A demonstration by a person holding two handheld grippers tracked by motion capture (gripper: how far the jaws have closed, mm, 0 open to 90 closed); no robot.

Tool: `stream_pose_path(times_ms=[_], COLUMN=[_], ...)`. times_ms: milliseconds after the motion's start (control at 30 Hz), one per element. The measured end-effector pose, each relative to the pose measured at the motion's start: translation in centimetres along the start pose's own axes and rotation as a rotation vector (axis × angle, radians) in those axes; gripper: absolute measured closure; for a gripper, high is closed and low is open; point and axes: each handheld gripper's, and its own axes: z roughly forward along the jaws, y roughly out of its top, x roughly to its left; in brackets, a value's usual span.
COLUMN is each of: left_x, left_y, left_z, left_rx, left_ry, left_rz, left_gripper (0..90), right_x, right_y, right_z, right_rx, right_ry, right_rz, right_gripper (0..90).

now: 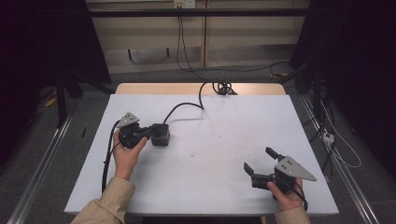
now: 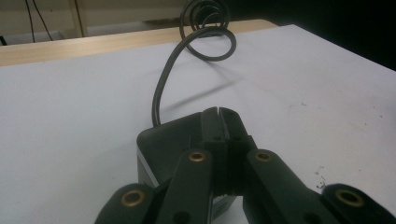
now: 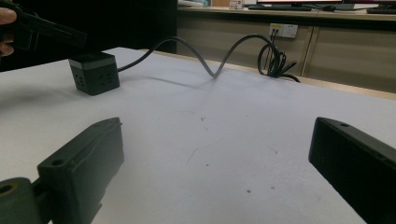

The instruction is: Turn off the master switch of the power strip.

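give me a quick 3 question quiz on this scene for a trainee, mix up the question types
1. True or false: the right hand-held gripper is shut on the black cube power block.
2. Multiple choice: where do the left hand-held gripper jaws sit? A) closed together over the top of the block B) spread wide above bare table C) around the coiled cable
3. Fill in: the block's cable runs to a coil at the ___ edge of the white table, as seen from the person's side.

Key: 1 false, its jaws are wide apart over bare table. 2 A. 3 far.
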Motion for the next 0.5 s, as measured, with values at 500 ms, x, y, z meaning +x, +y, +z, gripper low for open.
stream_pose_path(times_ms=[500], left_x=[0.01], left_y=[-0.17], left_z=[0.11], left_rx=[0.018], left_ry=[-0.003], left_rz=[-0.014], left_gripper=[90.0], right_x=[-0.01], right_y=[0.02], right_z=[-0.03], right_rx=[-0.001], right_ry=[0.000], right_rz=[-0.001], right_gripper=[2.8])
